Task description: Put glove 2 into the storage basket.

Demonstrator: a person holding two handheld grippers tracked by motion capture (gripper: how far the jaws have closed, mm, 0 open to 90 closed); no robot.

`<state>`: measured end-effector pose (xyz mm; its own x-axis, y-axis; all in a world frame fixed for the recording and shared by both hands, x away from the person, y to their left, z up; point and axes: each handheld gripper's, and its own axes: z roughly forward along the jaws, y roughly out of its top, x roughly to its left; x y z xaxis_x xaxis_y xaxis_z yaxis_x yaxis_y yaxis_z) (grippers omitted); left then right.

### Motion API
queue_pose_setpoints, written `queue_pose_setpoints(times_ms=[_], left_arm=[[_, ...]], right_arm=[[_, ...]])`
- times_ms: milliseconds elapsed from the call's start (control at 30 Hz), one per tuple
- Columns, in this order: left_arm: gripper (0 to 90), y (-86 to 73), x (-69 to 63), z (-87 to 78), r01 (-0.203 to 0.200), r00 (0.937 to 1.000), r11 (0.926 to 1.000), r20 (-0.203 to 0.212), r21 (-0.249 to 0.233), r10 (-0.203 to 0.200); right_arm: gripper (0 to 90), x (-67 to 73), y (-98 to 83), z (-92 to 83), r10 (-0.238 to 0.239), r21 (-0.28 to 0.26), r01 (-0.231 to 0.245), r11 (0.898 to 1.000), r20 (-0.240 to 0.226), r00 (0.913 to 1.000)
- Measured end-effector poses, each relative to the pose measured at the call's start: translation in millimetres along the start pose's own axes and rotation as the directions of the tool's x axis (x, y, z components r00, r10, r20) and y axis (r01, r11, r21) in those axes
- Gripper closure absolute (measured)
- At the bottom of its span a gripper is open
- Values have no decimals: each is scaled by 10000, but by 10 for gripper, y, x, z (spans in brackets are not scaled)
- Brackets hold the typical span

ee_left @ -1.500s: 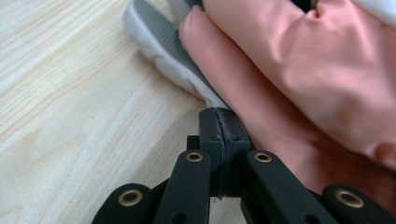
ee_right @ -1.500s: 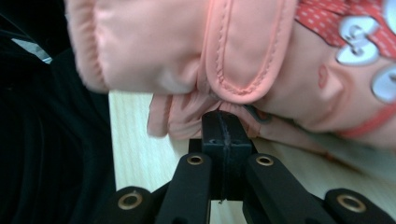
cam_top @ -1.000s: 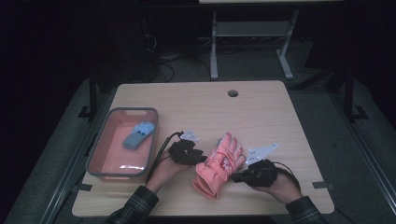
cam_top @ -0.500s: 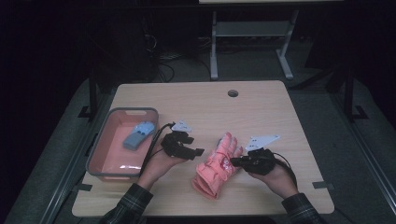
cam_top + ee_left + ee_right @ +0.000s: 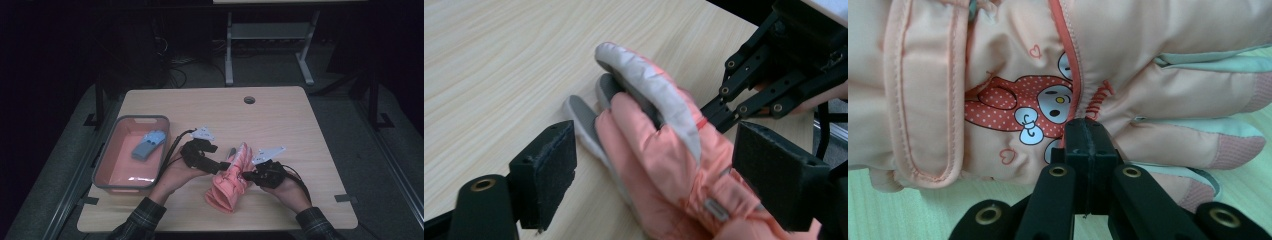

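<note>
We see a pink glove lying on the tabletop, near its front edge, between the two hands. It is padded salmon-pink fabric with grey fingertip patches, a wide cuff band, and a cartoon rabbit in a red polka-dot hood printed on its back (with small hearts round it). The right hand-held gripper has its jaws pressed together, pinching the glove's edge by the print. The left hand-held gripper has just been opening; its jaws stand spread on either side of the glove's fingers without pressing them. A pink tray at the left holds a blue item.
</note>
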<state>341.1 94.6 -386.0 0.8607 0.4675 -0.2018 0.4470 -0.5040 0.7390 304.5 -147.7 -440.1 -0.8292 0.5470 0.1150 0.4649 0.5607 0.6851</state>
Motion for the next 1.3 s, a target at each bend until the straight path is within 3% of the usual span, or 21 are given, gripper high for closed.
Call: queue_pose_setpoints(times_ms=[233, 433, 567, 667, 1067, 1133, 1167, 1300], left_arm=[[146, -11, -49, 257, -23, 9999, 9989, 137, 460, 17], [134, -109, 37, 377, 579, 9973, 9960, 422, 685, -609], [127, -174, 71, 475, 805, 9939, 9916, 678, 1016, -876], [125, -212, 114, 493, 905, 9933, 9888, 612, 1187, -983], [123, -366, 245, 602, 1711, 9749, 9733, 1168, 1530, -1898], [123, -389, 261, 636, 2013, 9643, 9647, 1386, 1697, -2256], [123, -395, 270, 642, 2042, 9620, 9635, 1468, 1729, -2303], [128, -384, 242, 652, 1914, 9646, 9643, 1466, 1830, -2193]], right_arm=[[900, 16, 7, 28, -50, 46, 49, 10000, 72, 10000], [900, 31, 11, 35, -151, 196, 147, 9997, 176, 9997], [900, 36, 14, 53, -238, 251, 233, 9994, 203, 9995], [900, 41, 11, 59, -276, 313, 268, 9991, 255, 9993], [900, 48, -3, 98, -255, 384, 245, 9990, 266, 9993], [900, 54, -9, 107, -270, 428, 257, 9988, 308, 9992], [900, 55, -9, 108, -278, 444, 263, 9987, 314, 9991], [900, 57, -8, 118, -344, 423, 330, 9986, 324, 9989]])
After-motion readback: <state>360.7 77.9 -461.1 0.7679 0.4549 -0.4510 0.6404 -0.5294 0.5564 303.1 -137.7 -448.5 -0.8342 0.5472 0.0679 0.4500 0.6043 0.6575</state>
